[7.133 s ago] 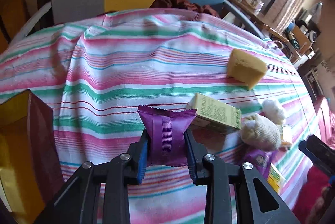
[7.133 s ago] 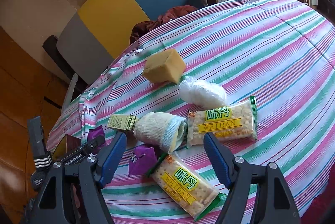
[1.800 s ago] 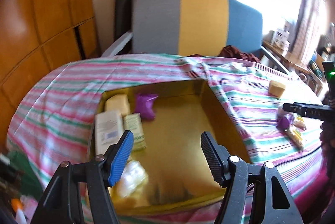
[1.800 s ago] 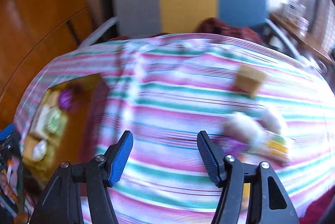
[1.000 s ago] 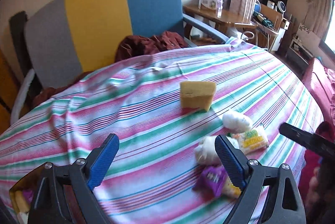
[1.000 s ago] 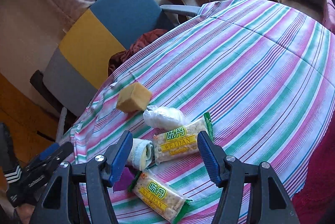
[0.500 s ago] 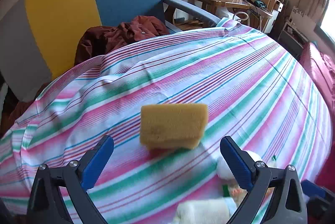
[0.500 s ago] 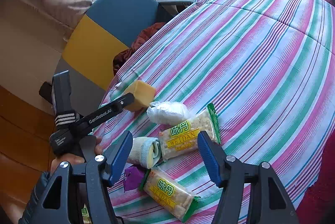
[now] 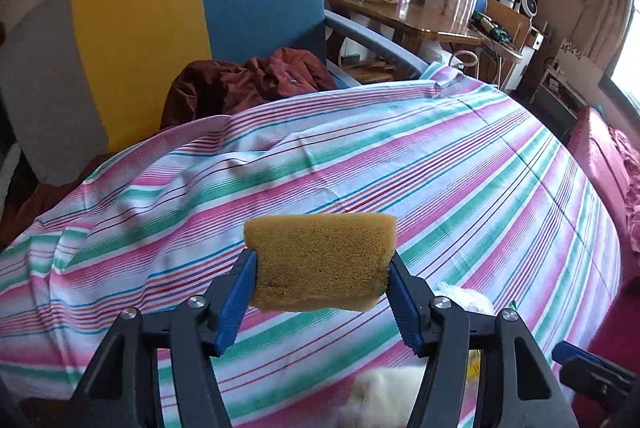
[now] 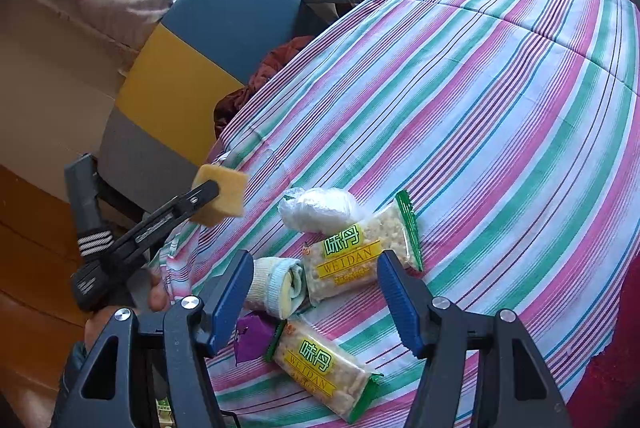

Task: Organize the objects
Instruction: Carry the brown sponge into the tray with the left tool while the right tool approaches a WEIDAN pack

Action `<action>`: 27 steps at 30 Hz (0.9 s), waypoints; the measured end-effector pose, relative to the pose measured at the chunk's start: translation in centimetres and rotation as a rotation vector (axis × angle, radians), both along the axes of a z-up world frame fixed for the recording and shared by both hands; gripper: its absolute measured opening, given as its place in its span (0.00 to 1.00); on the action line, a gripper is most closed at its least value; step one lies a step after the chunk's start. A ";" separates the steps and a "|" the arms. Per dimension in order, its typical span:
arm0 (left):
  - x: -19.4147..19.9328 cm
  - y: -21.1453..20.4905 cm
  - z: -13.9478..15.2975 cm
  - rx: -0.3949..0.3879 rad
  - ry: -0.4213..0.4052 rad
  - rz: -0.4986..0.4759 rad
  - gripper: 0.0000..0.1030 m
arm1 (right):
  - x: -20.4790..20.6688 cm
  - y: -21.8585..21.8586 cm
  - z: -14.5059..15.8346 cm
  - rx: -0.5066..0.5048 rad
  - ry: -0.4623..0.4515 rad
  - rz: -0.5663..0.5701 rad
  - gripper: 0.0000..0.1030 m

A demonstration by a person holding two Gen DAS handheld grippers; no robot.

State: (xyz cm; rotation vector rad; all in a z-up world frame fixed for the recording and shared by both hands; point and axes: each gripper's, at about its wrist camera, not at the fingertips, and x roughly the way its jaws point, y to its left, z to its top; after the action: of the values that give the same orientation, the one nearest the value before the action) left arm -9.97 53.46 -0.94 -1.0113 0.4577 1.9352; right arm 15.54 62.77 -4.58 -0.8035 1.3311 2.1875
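So my left tongs (image 9: 320, 270) have just been closing and now they've got the sponge (image 9: 320, 262) pinched between the blue pads, one pad pressing on each end. From the right-hand camera the sponge (image 10: 221, 194) looks lifted just clear of the striped cloth (image 10: 480, 100), near the edge of the surface closest to the chair (image 10: 224, 28) with the grey, yellow and blue back. My right tongs (image 10: 316, 292) are hanging open with nothing in them, over the little pile of stuff on the cloth. Between the pads I can see a cracker pack (image 10: 360, 256) with green ends, and a rolled sock (image 10: 276, 286) touching its left end. Just beyond the pack sits a white plastic bundle (image 10: 318, 208). A second cracker pack (image 10: 324, 368) lies nearer to me, and a purple wrapper (image 10: 252, 338) sits right beside it, partly hidden behind my left pad. A dark red garment (image 9: 248, 84) is heaped on the chair seat. My hand (image 10: 156, 292) on the left tongs' handle shows a bit too.
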 end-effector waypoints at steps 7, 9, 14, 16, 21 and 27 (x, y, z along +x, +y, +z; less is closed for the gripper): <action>1.6 -10.1 3.0 0.043 0.027 0.082 0.62 | 0.2 0.2 -0.2 -0.001 -0.030 -0.022 0.63; 2.4 -13.2 3.2 0.048 0.030 0.105 0.62 | 0.2 0.2 -0.2 0.007 -0.042 -0.024 0.63; 4.8 -19.3 3.0 0.052 0.033 0.141 0.62 | -0.6 -0.2 -0.3 0.031 -0.087 -0.002 0.63; 5.7 -21.3 3.1 0.059 0.031 0.154 0.62 | -0.8 -0.4 -0.3 0.042 -0.100 0.009 0.63; 7.4 -25.9 3.4 0.111 -0.006 0.192 0.62 | -1.0 -0.3 -0.6 0.056 -0.144 0.000 0.63; 8.4 -29.6 2.9 0.142 -0.040 0.219 0.63 | -0.8 0.0 -1.3 0.055 -0.233 -0.032 0.63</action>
State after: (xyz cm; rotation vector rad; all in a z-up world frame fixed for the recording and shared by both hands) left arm -1.57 23.86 1.97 -1.0405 0.1896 2.1036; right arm 14.76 62.77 -5.84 -0.9750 1.1556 2.0251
